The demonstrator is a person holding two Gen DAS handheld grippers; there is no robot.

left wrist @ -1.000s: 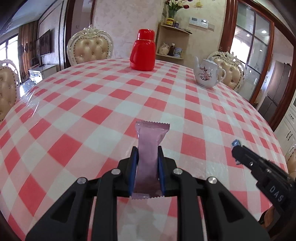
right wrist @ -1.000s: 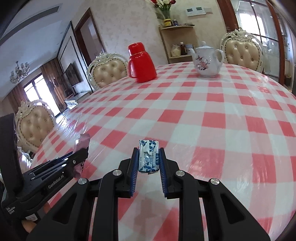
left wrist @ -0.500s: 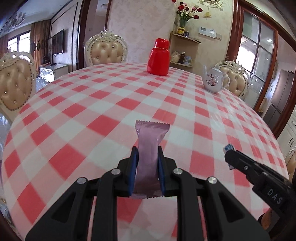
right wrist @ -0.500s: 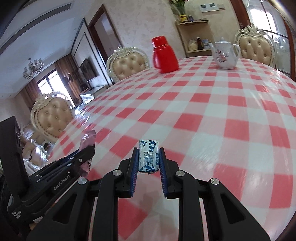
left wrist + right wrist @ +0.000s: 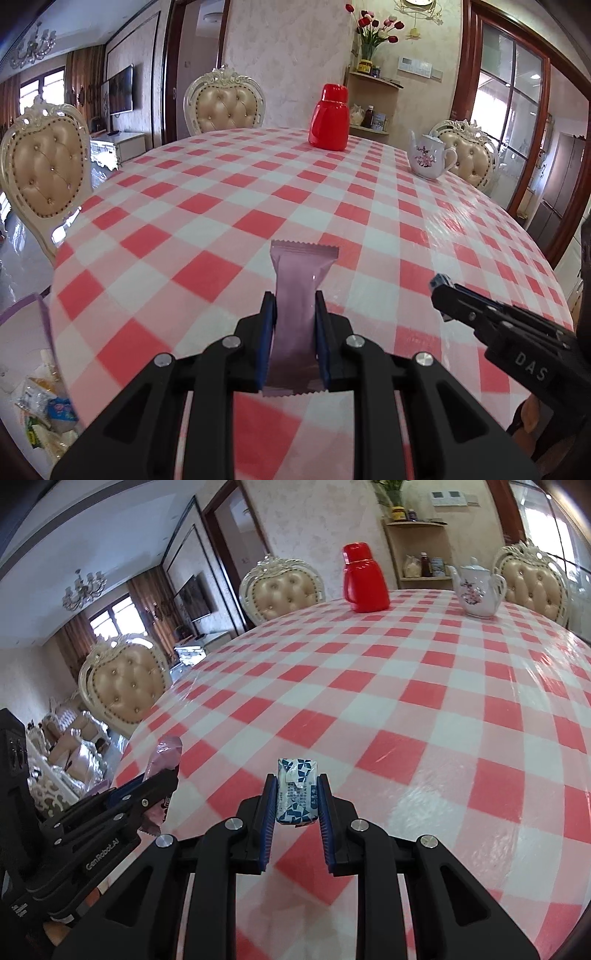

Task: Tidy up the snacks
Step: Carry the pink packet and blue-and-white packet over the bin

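Left wrist view: the left hand-held gripper clamps a pink wrapper above the checkered surface. At three o'clock, the right hand-held gripper pinches a blue-and-white candy. A red flask stands at twelve o'clock.

Both views sit low at the near edge of the checkered table, looking along their own fingers across it. Each faces the red flask and white teapot far off. The right view angles further left, catching the left gripper.
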